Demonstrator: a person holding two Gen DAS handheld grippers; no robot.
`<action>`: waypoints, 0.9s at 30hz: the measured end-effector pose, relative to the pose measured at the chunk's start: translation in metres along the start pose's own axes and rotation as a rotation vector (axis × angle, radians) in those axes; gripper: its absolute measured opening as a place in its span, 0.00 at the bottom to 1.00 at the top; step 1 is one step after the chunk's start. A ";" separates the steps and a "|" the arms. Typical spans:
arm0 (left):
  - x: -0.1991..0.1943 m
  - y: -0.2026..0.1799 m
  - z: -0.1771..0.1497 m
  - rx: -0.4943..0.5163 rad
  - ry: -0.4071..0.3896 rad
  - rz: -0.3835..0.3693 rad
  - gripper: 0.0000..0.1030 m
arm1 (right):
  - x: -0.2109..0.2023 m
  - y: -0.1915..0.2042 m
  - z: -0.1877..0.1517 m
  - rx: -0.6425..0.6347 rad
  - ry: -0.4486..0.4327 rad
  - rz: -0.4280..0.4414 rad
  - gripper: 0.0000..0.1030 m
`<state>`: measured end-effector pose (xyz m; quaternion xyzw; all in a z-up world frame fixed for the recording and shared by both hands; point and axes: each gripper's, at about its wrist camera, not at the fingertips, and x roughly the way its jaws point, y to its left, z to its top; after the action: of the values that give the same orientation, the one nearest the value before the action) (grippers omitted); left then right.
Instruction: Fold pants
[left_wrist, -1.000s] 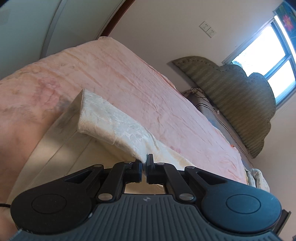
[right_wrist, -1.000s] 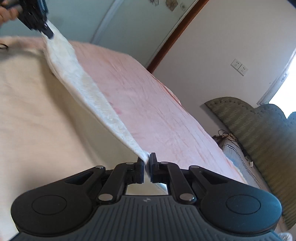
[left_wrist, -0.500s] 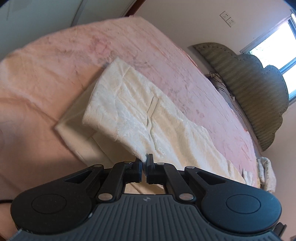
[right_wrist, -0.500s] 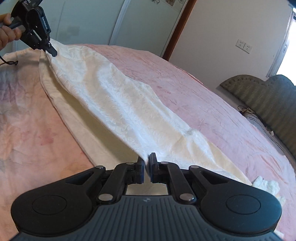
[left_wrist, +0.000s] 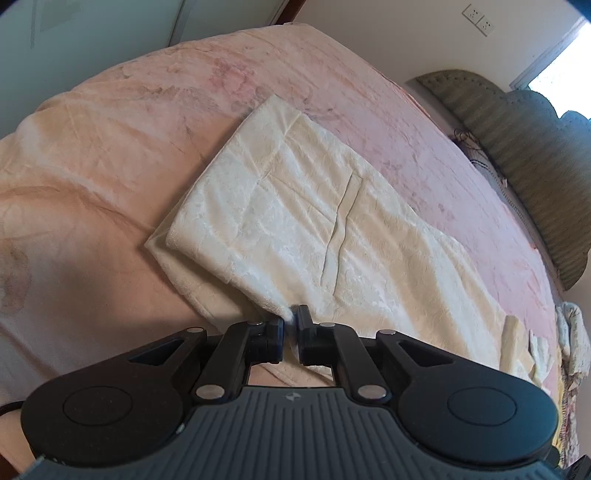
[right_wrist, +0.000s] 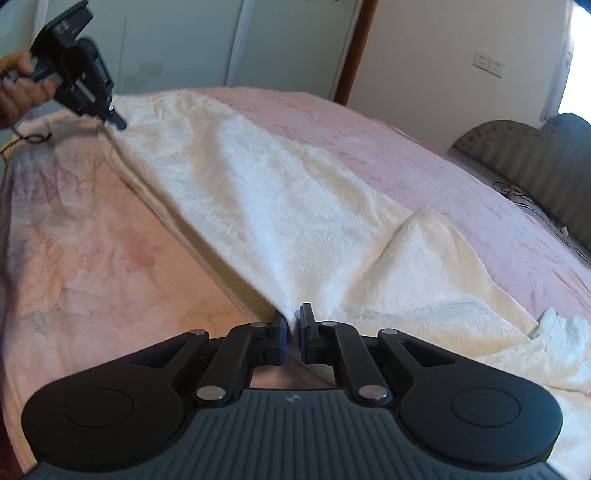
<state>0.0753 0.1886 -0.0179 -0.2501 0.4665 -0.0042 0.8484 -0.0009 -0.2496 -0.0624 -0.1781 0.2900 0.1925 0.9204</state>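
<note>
Pants (left_wrist: 317, 236): cream white and fuzzy, spread flat on the pink bed cover (left_wrist: 110, 155), top layer folded over a lower layer that peeks out along the near edge.
Where on the bed: about the middle, running long from the foot side toward the headboard (left_wrist: 524, 147) side.
Left gripper (left_wrist: 290, 330): fingers pressed together, pinching one corner of the top layer right at the tips.
Pants from the left gripper: fanned out ahead and off to the right, corner lifted a little, the rest lying down.
Right gripper (right_wrist: 291, 332): fingers nearly together, pinching a bunched bit of the pants edge between the blue pads (right_wrist: 282, 334).
Pants from the right gripper: stretched away ahead and to the left, pulled into a ridge that runs up to the far corner.
Far corner: held by the left gripper (right_wrist: 119, 123), seen small at the top left, with a hand (right_wrist: 18, 85) on its handle.
Loose part: a soft bump (right_wrist: 424, 229) of cloth to the right, lying slack on the cover.
Small white cloth (right_wrist: 565, 339): near the right edge of the bed, just beside the pants.
</note>
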 end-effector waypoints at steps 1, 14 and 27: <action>-0.005 -0.001 0.001 0.003 0.001 0.000 0.19 | -0.002 -0.001 0.000 0.005 0.005 -0.001 0.10; -0.020 -0.109 0.001 0.308 -0.034 -0.054 0.40 | -0.079 -0.151 -0.082 0.603 0.014 -0.297 0.42; 0.077 -0.291 -0.101 0.805 0.199 -0.306 0.42 | -0.052 -0.276 -0.118 0.701 0.130 -0.421 0.43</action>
<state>0.1045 -0.1273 0.0011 0.0355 0.4646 -0.3352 0.8189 0.0307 -0.5524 -0.0624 0.0787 0.3528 -0.1219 0.9244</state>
